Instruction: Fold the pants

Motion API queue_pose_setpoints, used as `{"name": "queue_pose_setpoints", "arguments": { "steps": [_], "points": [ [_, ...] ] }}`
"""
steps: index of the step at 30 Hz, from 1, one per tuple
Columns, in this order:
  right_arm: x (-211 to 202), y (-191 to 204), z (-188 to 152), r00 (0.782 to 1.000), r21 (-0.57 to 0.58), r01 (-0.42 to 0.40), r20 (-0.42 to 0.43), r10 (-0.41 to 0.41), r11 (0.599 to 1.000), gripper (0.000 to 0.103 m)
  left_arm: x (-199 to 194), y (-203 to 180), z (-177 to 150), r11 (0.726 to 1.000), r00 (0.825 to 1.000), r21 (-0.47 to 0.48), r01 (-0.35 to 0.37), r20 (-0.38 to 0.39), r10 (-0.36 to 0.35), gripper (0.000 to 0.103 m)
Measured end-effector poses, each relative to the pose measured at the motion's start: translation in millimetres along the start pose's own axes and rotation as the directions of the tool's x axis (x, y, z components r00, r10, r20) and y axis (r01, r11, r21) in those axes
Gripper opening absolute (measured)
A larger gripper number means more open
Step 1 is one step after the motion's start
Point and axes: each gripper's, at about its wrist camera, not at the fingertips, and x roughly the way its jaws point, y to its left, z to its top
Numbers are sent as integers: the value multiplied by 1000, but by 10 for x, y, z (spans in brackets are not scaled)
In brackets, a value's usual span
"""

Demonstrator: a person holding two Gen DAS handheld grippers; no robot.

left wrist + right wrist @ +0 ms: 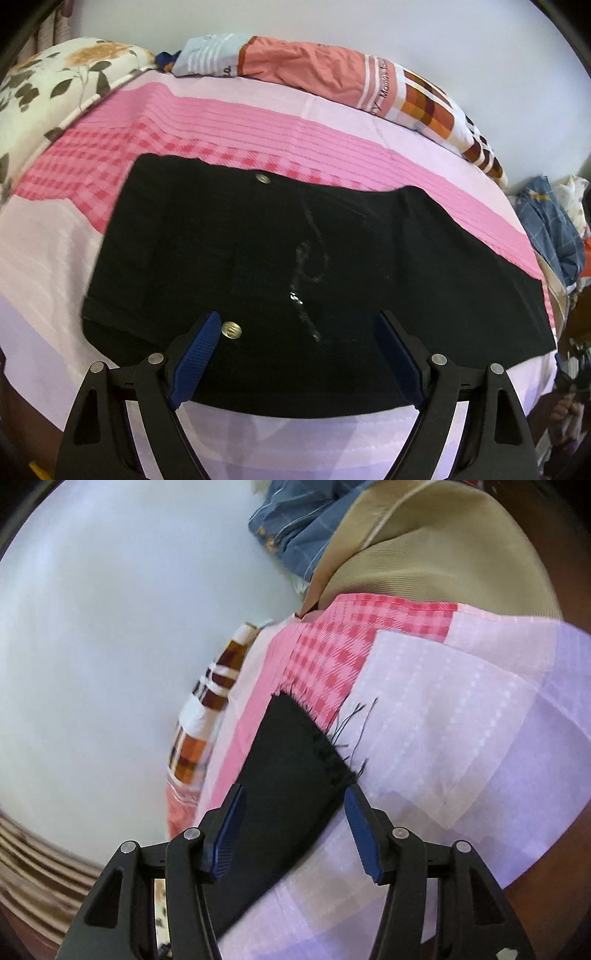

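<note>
On the left, a floral pillow (48,92) is seen at the head of the bed, with a rolled orange and checked blanket (332,79) laid along the far edge by the wall. The black pants (258,251) are spread flat on the pink and lilac bedsheet (229,122), the waist end to the left and the legs run out to the right. One metal button (263,178) is seen at the far edge of the waist, and another button (231,329) close to the left blue finger pad. The left gripper (297,354) is held spread wide above the near edge of the pants, nothing being pinched.

In the right wrist view, the frayed hem (317,734) of a pant leg is shown, loose threads trailing onto the sheet. The right gripper (295,827) is likewise spread, its fingers set to either side of the leg, and nothing is gripped. Blue clothing (295,528) is heaped beyond the bed's end.
</note>
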Motion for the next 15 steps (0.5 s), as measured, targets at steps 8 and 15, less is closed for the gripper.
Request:
{"name": "queue_pose_setpoints", "arguments": {
  "steps": [8,15],
  "points": [
    [222,-103,15,1000,17,-21,-19,21,1000,56,17,-163,-32,999,1000,45,7,-16,-6,85],
    [422,99,-75,998,-82,-3,-60,-2,997,58,-8,-222,-34,998,999,42,42,-13,-42,85]
  ]
}}
